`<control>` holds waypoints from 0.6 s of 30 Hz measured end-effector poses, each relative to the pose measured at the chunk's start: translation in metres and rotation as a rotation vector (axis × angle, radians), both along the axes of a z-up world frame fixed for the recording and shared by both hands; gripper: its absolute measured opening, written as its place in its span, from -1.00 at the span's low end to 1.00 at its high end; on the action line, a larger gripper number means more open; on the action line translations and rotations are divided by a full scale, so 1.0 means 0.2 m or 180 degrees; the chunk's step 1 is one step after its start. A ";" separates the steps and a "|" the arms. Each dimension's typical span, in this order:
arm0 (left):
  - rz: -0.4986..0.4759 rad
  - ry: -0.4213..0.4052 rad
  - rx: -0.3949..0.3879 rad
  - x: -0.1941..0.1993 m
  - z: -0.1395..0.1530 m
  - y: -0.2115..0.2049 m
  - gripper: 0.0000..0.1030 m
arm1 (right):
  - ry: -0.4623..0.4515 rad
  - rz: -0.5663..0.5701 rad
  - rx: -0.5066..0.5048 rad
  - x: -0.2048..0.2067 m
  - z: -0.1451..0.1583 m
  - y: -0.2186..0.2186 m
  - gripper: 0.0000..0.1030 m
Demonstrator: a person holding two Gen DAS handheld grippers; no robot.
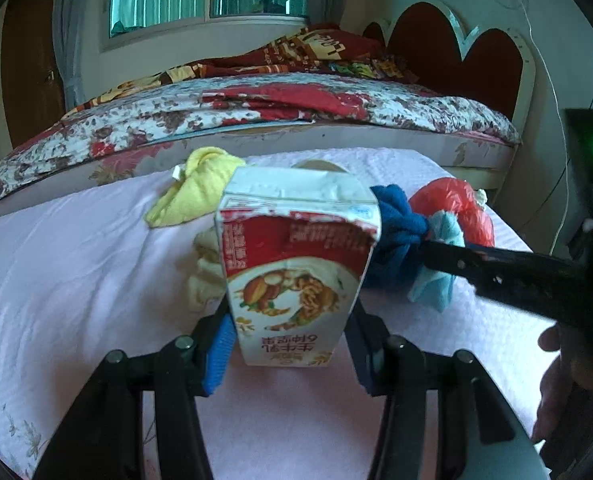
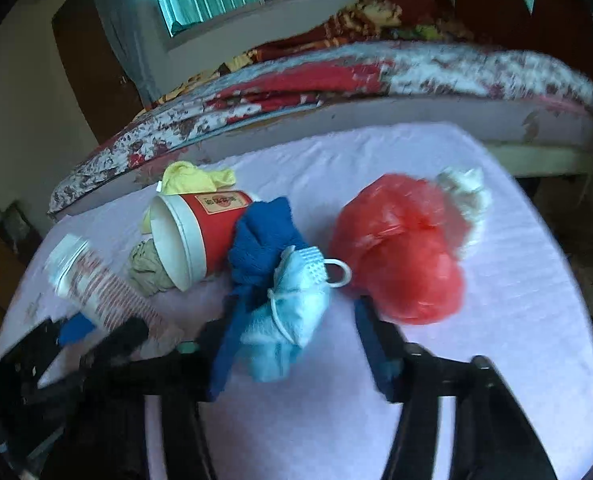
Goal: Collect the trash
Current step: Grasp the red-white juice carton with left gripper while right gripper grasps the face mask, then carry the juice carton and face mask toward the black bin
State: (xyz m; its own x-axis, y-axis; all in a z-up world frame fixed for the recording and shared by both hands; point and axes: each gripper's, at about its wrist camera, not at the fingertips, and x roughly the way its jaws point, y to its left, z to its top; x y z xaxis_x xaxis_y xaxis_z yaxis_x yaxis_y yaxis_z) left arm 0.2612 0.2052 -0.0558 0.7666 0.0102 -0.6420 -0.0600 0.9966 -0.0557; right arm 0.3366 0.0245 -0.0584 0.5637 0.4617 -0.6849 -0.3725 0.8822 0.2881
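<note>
My left gripper (image 1: 292, 336) is shut on a red and white milk carton (image 1: 292, 264), held upside down above the pink tablecloth (image 1: 76, 280). The carton also shows at the left of the right wrist view (image 2: 96, 284), blurred. My right gripper (image 2: 292, 320) is open around a light blue mask (image 2: 288, 320) that lies against a dark blue cloth (image 2: 264, 236). A red plastic bag (image 2: 396, 248) lies just right of it. A red paper cup (image 2: 200, 232) lies on its side to the left.
A yellow cloth (image 2: 192, 180) and a beige crumpled cloth (image 2: 148, 268) lie behind and beside the cup. A whitish wad (image 2: 464, 192) sits behind the red bag. A bed (image 1: 256, 120) with a floral quilt runs along the table's far edge.
</note>
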 end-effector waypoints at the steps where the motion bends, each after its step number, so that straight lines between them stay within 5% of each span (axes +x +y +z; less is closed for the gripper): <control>1: 0.0005 0.0005 0.0009 -0.01 0.00 0.01 0.01 | 0.0017 0.0012 0.0036 -0.01 0.00 0.00 -0.52; 18: -0.0087 -0.0117 0.0047 -0.34 0.12 -0.16 0.00 | -0.0405 -0.0096 -0.0333 -0.54 0.25 -0.39 -0.58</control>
State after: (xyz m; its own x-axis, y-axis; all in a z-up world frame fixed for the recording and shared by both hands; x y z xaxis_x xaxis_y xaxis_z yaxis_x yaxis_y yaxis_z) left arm 0.1924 0.1736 -0.0312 0.7898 -0.0016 -0.6134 -0.0310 0.9986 -0.0426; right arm 0.2286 -0.0540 -0.0078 0.6615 0.3732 -0.6505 -0.3729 0.9162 0.1463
